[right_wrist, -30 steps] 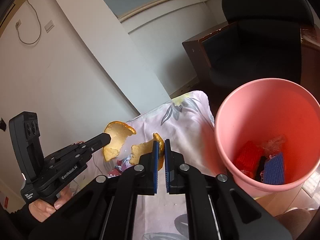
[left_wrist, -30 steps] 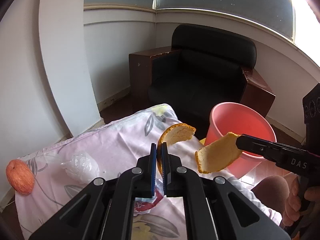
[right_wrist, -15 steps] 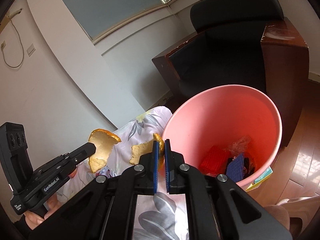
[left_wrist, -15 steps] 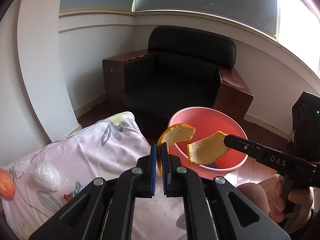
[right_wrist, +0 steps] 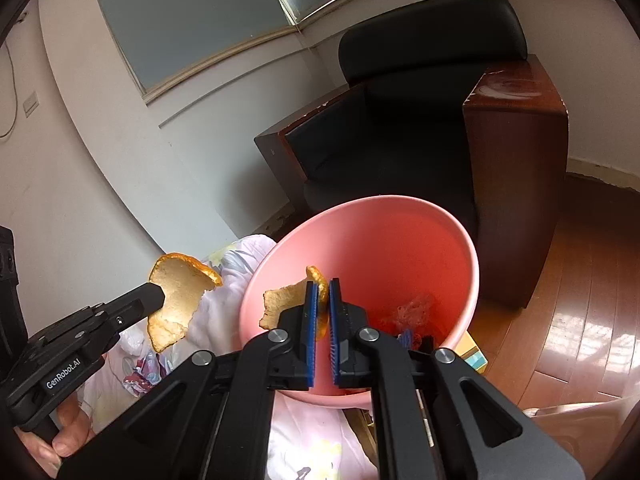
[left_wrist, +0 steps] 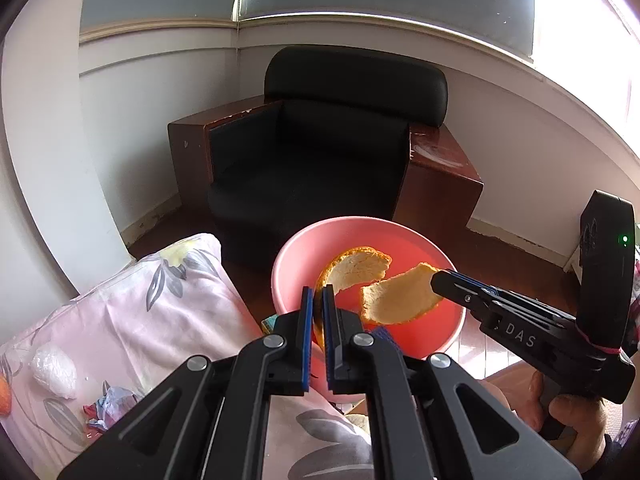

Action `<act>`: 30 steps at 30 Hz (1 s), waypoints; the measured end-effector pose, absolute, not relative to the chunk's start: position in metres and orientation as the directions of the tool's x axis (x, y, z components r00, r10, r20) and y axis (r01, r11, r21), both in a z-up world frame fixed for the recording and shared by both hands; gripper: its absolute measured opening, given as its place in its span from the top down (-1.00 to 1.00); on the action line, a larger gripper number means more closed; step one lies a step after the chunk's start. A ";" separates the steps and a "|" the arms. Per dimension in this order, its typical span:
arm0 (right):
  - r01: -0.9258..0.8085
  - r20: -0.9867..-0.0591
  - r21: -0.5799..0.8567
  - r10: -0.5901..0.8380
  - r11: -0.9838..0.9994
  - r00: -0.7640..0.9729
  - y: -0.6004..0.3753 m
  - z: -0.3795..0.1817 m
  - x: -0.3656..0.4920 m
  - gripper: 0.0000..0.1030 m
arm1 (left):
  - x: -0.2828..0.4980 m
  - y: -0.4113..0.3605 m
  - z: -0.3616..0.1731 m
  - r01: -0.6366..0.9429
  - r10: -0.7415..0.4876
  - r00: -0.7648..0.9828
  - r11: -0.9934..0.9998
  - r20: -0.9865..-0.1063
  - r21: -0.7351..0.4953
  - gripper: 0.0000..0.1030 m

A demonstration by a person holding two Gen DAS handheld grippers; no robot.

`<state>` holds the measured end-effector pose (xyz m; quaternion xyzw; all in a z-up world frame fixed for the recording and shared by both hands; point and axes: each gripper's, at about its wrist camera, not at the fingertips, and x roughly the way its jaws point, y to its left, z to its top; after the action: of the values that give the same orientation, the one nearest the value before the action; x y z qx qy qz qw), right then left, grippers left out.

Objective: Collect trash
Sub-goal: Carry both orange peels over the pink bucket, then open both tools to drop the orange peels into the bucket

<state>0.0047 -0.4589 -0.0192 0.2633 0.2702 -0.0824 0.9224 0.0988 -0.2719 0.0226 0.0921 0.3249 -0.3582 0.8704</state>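
My left gripper [left_wrist: 317, 294] is shut on an orange peel [left_wrist: 360, 266], held over the near rim of the pink bin [left_wrist: 288, 256]. My right gripper [right_wrist: 323, 286] is shut on a second orange peel [right_wrist: 285, 296] over the pink bin [right_wrist: 420, 216]. In the left wrist view the right gripper [left_wrist: 436, 278] holds its peel [left_wrist: 394, 298] above the bin's opening. In the right wrist view the left gripper [right_wrist: 158, 292] holds its peel [right_wrist: 176, 296] left of the bin, over the bedding. Red and blue trash [right_wrist: 412, 316] lies inside the bin.
A floral pink pillow [left_wrist: 132, 312] lies at left with a white crumpled wrapper [left_wrist: 54, 368], a coloured scrap [left_wrist: 108, 402] and an apple at the edge [left_wrist: 3, 398]. A black armchair [left_wrist: 320, 160] with wooden arms stands behind the bin. Wooden floor [right_wrist: 580, 320] lies right.
Both grippers have carried their peels from over the pillow to the right, to the pink bin. The right peel now hangs over the bin's opening. Both stay shut.
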 end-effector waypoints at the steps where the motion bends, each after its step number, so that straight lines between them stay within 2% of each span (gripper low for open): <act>1: 0.301 -0.542 0.440 -0.016 0.846 0.840 -0.462 -0.020 0.005 0.88 | 0.099 -0.276 0.022 0.686 -0.564 0.530 0.724 -0.633 -0.070 0.92; 10: 0.351 -0.558 0.397 -0.080 0.848 0.826 -0.477 -0.028 0.004 0.88 | 0.108 -0.310 0.006 0.694 -0.542 0.516 0.718 -0.663 -0.046 0.92; 30: 0.389 -0.588 0.390 -0.099 0.834 0.803 -0.485 -0.041 0.013 0.88 | 0.120 -0.337 -0.009 0.692 -0.517 0.514 0.721 -0.685 -0.025 0.91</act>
<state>0.0130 -0.4849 -0.0413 0.2549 0.2840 -0.1335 0.9146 0.1198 -0.3374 -0.0092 0.1268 0.3459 -0.3511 0.8608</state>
